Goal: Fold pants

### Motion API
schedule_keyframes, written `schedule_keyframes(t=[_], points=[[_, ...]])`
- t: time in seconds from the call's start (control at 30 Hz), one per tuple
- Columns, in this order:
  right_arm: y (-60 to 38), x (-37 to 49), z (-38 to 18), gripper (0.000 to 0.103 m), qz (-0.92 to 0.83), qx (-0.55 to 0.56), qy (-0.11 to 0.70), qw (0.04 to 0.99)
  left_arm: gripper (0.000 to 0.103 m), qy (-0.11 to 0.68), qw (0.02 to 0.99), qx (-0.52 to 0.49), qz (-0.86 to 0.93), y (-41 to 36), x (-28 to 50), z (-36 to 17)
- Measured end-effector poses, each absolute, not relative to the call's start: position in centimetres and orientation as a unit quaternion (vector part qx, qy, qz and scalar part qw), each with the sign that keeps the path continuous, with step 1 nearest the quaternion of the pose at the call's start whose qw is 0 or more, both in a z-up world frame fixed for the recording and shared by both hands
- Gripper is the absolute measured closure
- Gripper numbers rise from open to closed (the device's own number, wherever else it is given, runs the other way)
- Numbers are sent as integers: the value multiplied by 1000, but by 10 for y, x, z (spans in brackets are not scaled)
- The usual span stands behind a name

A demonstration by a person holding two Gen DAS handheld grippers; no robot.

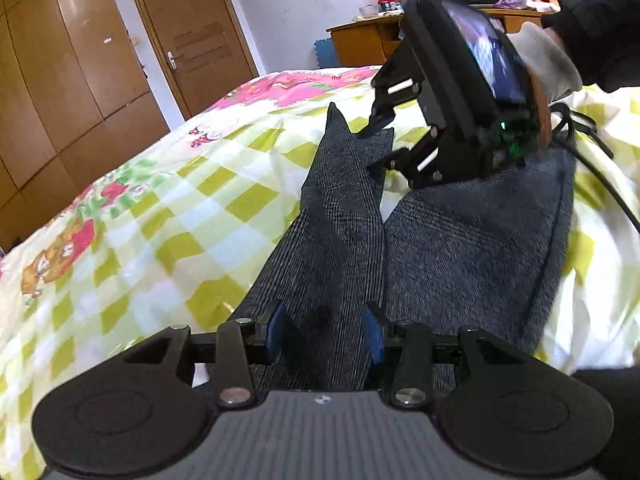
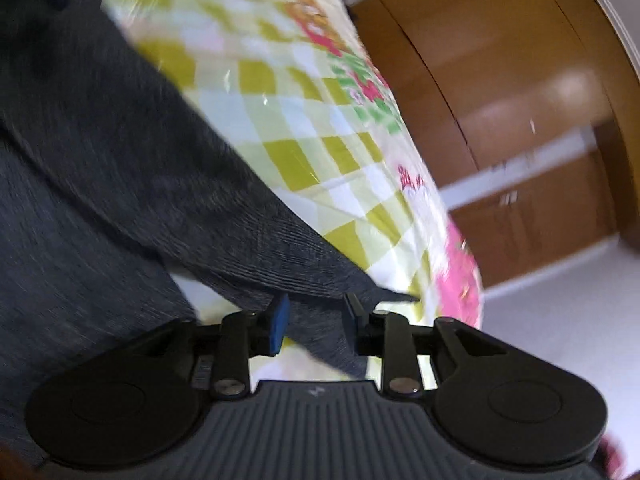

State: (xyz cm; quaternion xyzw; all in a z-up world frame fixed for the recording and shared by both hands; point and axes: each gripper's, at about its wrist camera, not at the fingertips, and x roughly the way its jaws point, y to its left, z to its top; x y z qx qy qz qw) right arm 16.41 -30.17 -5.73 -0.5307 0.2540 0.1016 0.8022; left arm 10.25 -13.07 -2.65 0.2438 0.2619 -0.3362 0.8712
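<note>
On a checked bedspread (image 1: 160, 216), grey pants (image 1: 340, 240) are clamped by the left gripper (image 1: 326, 334); only its view shows the right gripper (image 1: 374, 152), jaws apart around a leg end, and a door (image 1: 192, 32)

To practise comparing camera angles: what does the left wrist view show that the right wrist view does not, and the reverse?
Only the left wrist view shows the closed door, the wooden desk, and the right gripper from outside, at one end of the pants. Only the right wrist view shows the pale floor. Both show the dark pants lying between each gripper's own fingers, the checked bedspread and the wooden wardrobe.
</note>
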Motion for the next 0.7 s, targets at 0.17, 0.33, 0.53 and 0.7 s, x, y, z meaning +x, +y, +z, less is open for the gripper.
schedule_keyframes(t=[0.17, 0.33, 0.53, 0.7], points=[[-308, 181, -80, 76, 130, -591, 243, 758, 48, 270, 868, 236, -344, -151, 101, -37], [-309, 195, -87, 76, 137, -623, 221, 738, 48, 274, 861, 237, -356, -164, 103, -42], [-312, 212, -73, 102, 119, -583, 240, 767, 48, 269, 865, 240, -348, -166, 103, -34], [-323, 186, -5, 102, 77, -516, 211, 826, 47, 228, 872, 235, -363, -163, 81, -9]])
